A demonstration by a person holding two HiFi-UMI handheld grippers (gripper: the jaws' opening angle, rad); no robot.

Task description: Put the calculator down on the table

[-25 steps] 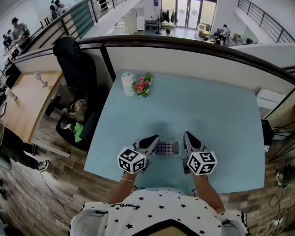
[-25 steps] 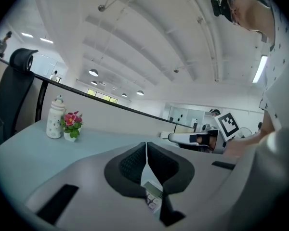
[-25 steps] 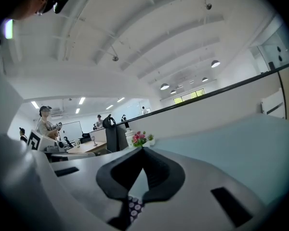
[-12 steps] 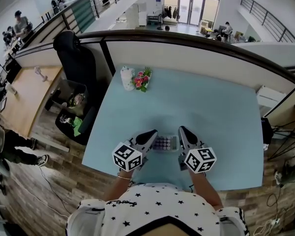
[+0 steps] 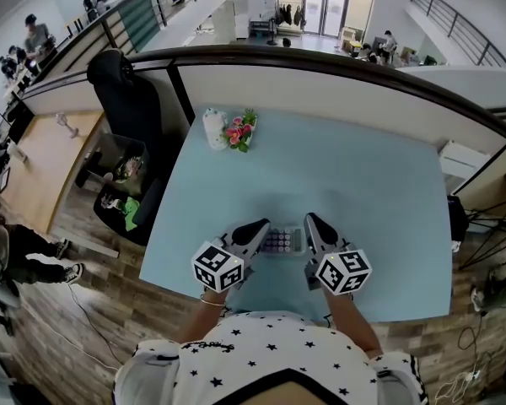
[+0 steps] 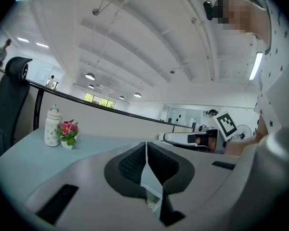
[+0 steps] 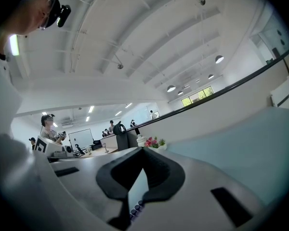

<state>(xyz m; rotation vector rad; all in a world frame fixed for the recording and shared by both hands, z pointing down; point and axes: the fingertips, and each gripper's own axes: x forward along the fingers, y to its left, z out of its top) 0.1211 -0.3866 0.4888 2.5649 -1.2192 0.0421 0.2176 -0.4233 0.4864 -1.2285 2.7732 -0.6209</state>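
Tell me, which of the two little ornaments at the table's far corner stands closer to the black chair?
The white jar, plain and flowerless: it stands on the black chair side, with the pot of pink flowers just beyond it.

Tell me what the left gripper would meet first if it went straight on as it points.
Probably the white partition behind the table. The left gripper, shut on the calculator, aims just left of the right gripper; depth is unclear.
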